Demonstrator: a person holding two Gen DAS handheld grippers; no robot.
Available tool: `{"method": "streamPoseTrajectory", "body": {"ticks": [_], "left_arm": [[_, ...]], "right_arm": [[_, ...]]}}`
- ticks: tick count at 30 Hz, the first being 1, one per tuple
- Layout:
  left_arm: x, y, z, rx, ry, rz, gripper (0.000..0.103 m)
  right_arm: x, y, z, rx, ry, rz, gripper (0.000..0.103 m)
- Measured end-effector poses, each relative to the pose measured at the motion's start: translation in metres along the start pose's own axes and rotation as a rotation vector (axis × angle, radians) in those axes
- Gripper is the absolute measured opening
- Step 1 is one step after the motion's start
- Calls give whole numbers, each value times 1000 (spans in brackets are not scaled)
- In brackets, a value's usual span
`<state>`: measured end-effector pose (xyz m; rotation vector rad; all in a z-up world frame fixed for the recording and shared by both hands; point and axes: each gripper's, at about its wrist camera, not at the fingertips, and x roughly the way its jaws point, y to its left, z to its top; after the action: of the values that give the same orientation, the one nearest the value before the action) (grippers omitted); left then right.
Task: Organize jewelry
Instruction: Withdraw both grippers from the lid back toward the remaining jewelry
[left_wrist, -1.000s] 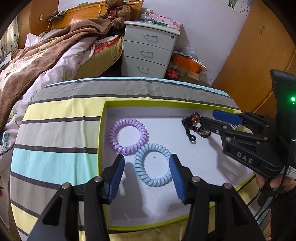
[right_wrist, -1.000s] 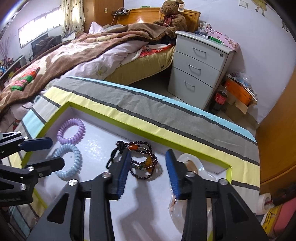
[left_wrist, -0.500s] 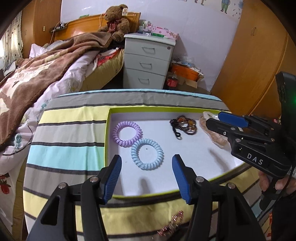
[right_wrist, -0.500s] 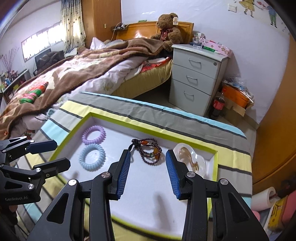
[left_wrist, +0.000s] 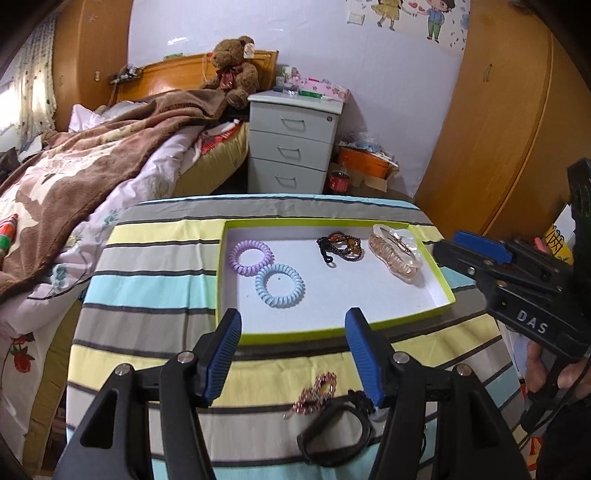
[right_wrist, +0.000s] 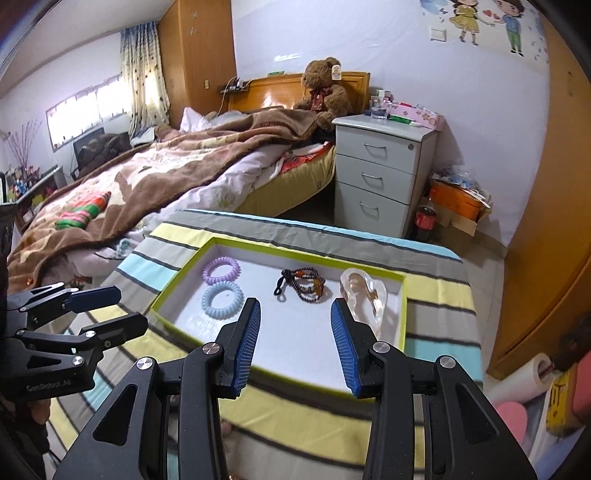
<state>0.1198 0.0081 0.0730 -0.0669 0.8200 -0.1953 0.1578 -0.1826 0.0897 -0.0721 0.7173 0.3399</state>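
A shallow white tray with a lime-green rim (left_wrist: 332, 334) (right_wrist: 177, 275) lies on the striped tablecloth. In it are a purple coil hair tie (left_wrist: 251, 254) (right_wrist: 221, 268), a blue coil hair tie (left_wrist: 280, 285) (right_wrist: 222, 298), a dark beaded bracelet (left_wrist: 341, 248) (right_wrist: 304, 282) and a clear hair claw clip (left_wrist: 395, 254) (right_wrist: 365, 295). A pink sparkly hair clip (left_wrist: 317, 392) and a black hair band (left_wrist: 338, 432) lie on the cloth in front of the tray. My left gripper (left_wrist: 293, 350) is open and empty above the tray's near edge. My right gripper (right_wrist: 294, 343) is open and empty too.
The striped cloth (left_wrist: 147, 295) covers a round table. A bed with a brown blanket (left_wrist: 92, 170) is at the left, a grey nightstand (left_wrist: 291, 147) behind, and wooden wardrobe doors (left_wrist: 498, 129) at the right.
Both grippers have pulled back and up from the tray, still open and empty. The pink clip and black band in front of the tray have come into the left wrist view.
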Motion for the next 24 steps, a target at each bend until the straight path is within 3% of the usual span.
{"method": "streamPoseTrajectory", "body": {"ticks": [14,17,24], "left_arm": [[-41,-6,-65,25,-128,68,64],[-39,-5,-76,25,-110,66,69],[-23,6,-103,-1,-47,76,69]], "right_arm": [[-42,4,-64,56,-25,-16,41],[-45,2,-79,74,-5,-23,41],[-41,-1,-112,104,70,-24,41]]}}
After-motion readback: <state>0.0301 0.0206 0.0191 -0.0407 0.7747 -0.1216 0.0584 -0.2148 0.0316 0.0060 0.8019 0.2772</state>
